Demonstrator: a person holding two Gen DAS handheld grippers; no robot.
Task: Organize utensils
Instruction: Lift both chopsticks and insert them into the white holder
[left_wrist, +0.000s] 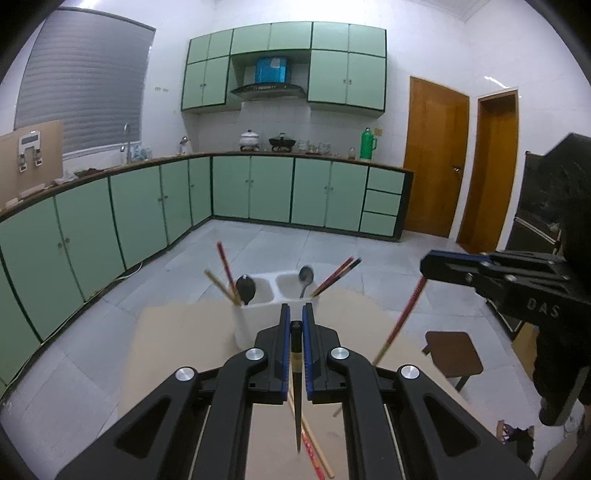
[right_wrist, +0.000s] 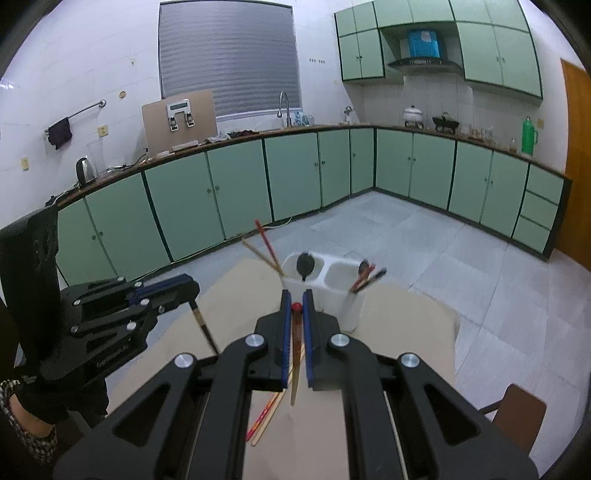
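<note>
The left gripper (left_wrist: 296, 317) is clamped on a black chopstick (left_wrist: 296, 373) that hangs down above the tan table (left_wrist: 177, 350). Ahead stands a white utensil holder (left_wrist: 273, 295) with spoons and chopsticks in its compartments, and two loose chopsticks (left_wrist: 314, 450) lie on the table. The right gripper (right_wrist: 296, 302) is clamped on a red-tipped chopstick (right_wrist: 295, 354), also hanging.
</note>
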